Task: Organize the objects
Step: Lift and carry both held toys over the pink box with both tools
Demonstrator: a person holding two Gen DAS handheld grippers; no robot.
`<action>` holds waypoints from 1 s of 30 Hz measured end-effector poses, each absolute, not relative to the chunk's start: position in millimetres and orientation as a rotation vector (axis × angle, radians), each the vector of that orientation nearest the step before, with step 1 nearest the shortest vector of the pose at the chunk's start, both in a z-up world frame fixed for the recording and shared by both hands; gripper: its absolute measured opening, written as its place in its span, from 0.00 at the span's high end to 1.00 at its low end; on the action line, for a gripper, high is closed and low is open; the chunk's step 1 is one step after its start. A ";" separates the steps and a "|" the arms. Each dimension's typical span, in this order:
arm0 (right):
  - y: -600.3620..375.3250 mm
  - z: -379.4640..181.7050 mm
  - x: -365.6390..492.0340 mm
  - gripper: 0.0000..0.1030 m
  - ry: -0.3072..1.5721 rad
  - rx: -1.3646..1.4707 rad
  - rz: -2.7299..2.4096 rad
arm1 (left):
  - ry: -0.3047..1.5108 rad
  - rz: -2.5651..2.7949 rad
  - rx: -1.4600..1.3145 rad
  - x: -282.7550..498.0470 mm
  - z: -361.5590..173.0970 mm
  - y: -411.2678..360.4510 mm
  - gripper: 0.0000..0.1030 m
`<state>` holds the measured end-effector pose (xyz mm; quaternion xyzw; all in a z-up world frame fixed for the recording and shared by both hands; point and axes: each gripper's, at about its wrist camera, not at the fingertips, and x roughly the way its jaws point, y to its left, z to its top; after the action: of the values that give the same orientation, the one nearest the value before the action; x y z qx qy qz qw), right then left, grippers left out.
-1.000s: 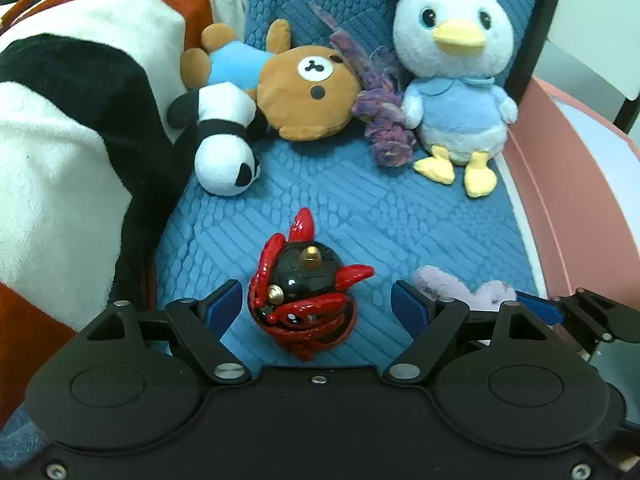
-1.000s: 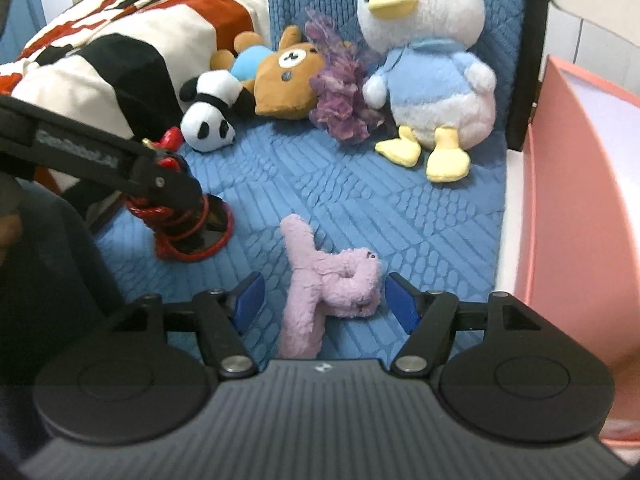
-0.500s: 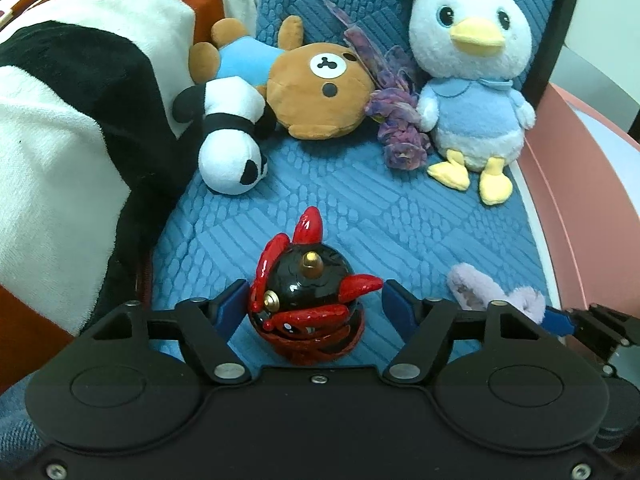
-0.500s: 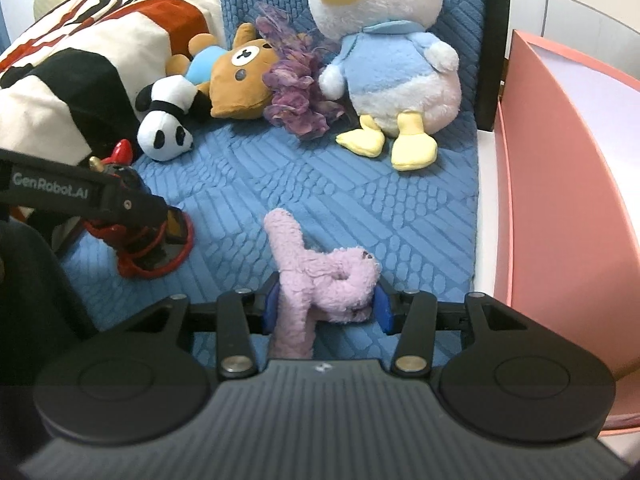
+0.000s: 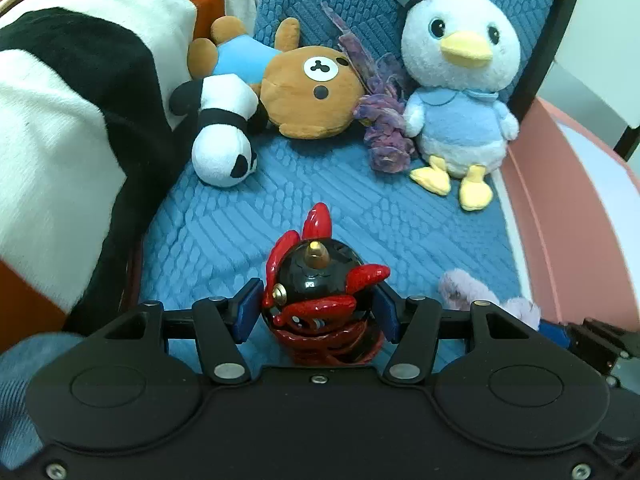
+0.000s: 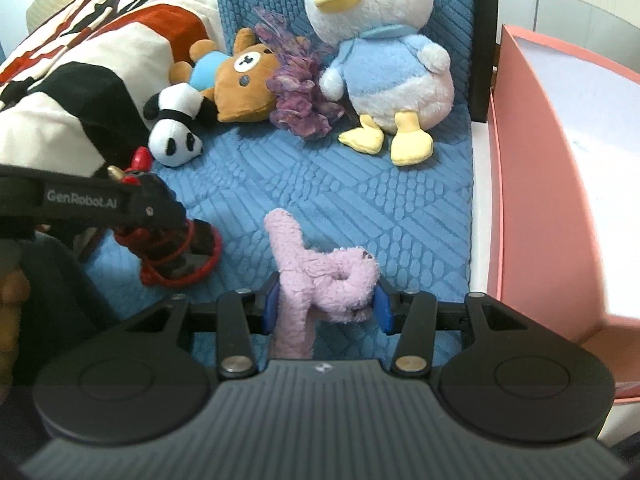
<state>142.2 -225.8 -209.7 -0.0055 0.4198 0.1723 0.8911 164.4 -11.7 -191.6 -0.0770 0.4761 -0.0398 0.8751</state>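
My left gripper (image 5: pixel 316 312) is shut on a glossy black-and-red figurine (image 5: pixel 316 292) standing on the blue quilted mat (image 5: pixel 224 232). My right gripper (image 6: pixel 324 306) is shut on a pale purple plush toy (image 6: pixel 320 272) lying on the same mat. The figurine (image 6: pixel 176 252) and the left gripper's arm show at left in the right wrist view. The purple plush (image 5: pixel 480 296) shows at lower right in the left wrist view.
At the back of the mat lie a panda plush (image 5: pixel 224 136), a brown bear plush (image 5: pixel 304 88), a purple frilly toy (image 5: pixel 384 136) and an upright white-and-blue duck plush (image 5: pixel 460 92). A striped blanket (image 5: pixel 60 120) is at left. A pink box (image 6: pixel 560 184) stands at right.
Both grippers have closed: the left jaws came in onto the figurine, the right jaws onto the purple plush. Both cameras moved slightly forward.
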 end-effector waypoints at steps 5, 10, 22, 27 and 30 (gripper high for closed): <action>-231.8 -177.6 135.4 0.52 0.846 0.015 0.378 | 0.984 -0.085 -0.204 152.8 -167.7 -6.4 0.46; -238.7 -138.4 129.1 0.52 0.804 0.032 0.394 | 0.945 -0.099 -0.241 142.5 -129.7 -9.9 0.46; -277.9 -46.6 129.7 0.52 0.712 0.091 0.387 | 0.867 -0.133 -0.284 140.0 -36.6 -45.6 0.46; -297.5 -19.1 133.9 0.52 0.682 0.110 0.379 | 0.837 -0.155 -0.273 146.2 -2.9 -71.2 0.46; -310.9 -6.9 135.0 0.52 0.662 0.129 0.374 | 0.816 -0.179 -0.264 149.6 13.6 -88.5 0.46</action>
<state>135.0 -310.9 -6.9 0.0627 0.3229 0.1823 0.9266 149.6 -88.5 13.6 -0.1280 0.3951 -0.0867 0.9055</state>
